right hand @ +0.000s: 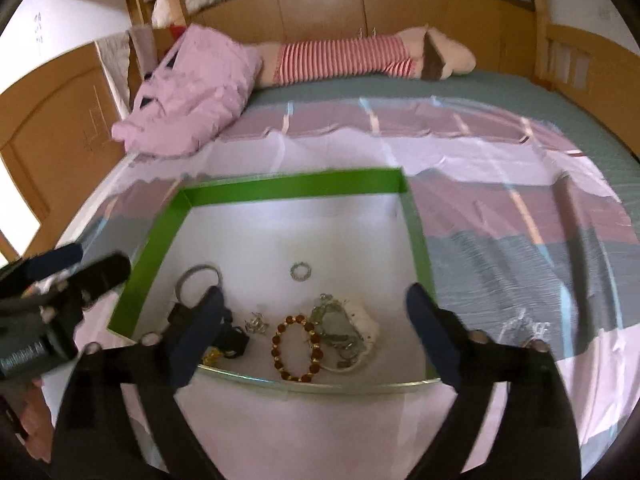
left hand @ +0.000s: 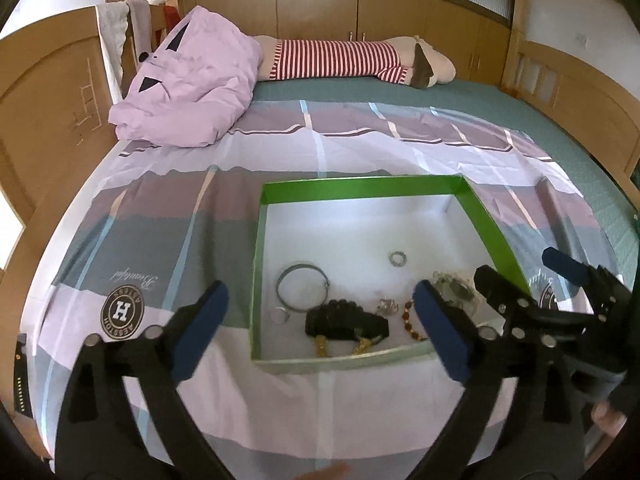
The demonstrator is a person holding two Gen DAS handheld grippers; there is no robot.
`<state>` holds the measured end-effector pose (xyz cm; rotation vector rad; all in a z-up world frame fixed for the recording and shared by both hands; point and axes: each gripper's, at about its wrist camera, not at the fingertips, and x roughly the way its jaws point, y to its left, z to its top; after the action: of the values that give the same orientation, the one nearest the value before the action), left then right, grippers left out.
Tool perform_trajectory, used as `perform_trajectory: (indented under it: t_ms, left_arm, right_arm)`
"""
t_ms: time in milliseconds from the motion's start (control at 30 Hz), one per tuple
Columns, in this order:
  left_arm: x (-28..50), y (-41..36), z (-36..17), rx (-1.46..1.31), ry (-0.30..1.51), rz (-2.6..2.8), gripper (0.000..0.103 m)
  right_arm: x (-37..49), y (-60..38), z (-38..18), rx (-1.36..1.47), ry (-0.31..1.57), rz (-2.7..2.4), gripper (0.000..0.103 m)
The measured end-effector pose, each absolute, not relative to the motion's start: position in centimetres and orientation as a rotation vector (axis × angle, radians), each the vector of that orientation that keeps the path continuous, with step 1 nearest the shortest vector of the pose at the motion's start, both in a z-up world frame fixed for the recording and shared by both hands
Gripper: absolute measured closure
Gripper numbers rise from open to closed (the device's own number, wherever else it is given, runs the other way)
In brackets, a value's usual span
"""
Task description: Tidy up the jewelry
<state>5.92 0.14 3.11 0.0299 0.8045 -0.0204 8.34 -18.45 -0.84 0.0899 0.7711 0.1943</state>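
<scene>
- Both tongs hang released, jaws spread wide with nothing between them: left gripper (left hand: 320, 304) over the near-left corner of the green box (left hand: 360, 188), right gripper (right hand: 314, 312) above its near edge.
- Inside the box, on its white floor: silver bangle (left hand: 300, 286), black bead strand (left hand: 344, 320), amber bead bracelet (right hand: 297, 346), small ring (left hand: 398, 259).
- Under the box lies a plaid bedsheet (left hand: 180, 220); beyond it, a pink quilt (left hand: 192, 80), striped plush toy (left hand: 336, 58) and wooden cabinets (left hand: 320, 4).
</scene>
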Motion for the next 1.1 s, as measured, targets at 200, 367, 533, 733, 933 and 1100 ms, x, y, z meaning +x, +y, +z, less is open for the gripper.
perform_trajectory:
  t_ms: [200, 367, 533, 733, 933, 1100]
  left_arm:
    - [5.1, 0.3, 2.8, 0.004, 0.798, 0.031, 0.003]
    - [4.7, -0.1, 2.8, -0.019, 0.795, 0.028, 0.002]
    - [4.7, -0.5, 2.3, 0.026, 0.805, 0.038, 0.002]
    - [4.9, -0.8, 2.0, 0.019, 0.818, 0.031, 0.002]
    - [5.0, -0.7, 1.9, 0.007, 0.825, 0.035, 0.002]
    - [5.0, -0.8, 1.9, 0.014, 0.825, 0.035, 0.002]
  right_arm:
    - [7.6, -18.4, -0.7, 0.038, 0.765, 0.13, 0.001]
    - [6.8, -18.1, -0.8, -0.035, 0.758, 0.089, 0.001]
    - [6.7, -18.7, -0.6, -0.008, 0.762, 0.092, 0.001]
    - [6.7, -18.8, -0.8, 0.0, 0.776, 0.096, 0.001]
    - [6.5, -19.2, -0.5, 0.024, 0.773, 0.096, 0.001]
    - [6.4, -19.2, -0.6, 0.012, 0.774, 0.094, 0.001]
